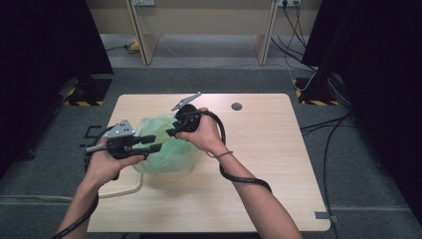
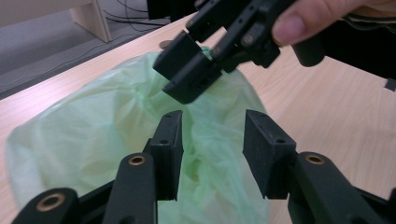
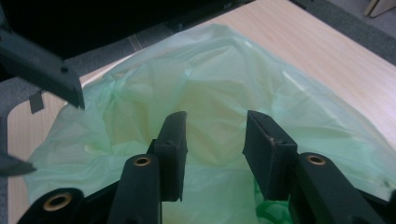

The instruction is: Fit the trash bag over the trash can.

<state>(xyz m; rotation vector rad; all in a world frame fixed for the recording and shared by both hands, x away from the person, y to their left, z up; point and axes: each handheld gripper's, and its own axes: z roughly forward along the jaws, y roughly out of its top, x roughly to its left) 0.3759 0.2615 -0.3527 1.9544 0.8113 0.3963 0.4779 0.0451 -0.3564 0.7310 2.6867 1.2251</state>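
Grey carpet surrounded a light wooden table (image 1: 259, 164), and a pale green plastic bag (image 1: 166, 149) sat puffed up on its left half; the left gripper (image 1: 152, 143) came at the bag from the left, the right gripper (image 1: 171, 128) from above its far edge; both sets of jaws stood partly apart, with the thin film bulging just beyond them; whether either pad actually pinched the plastic was hard to judge, though in each gripper view the gap looked free of anything held.
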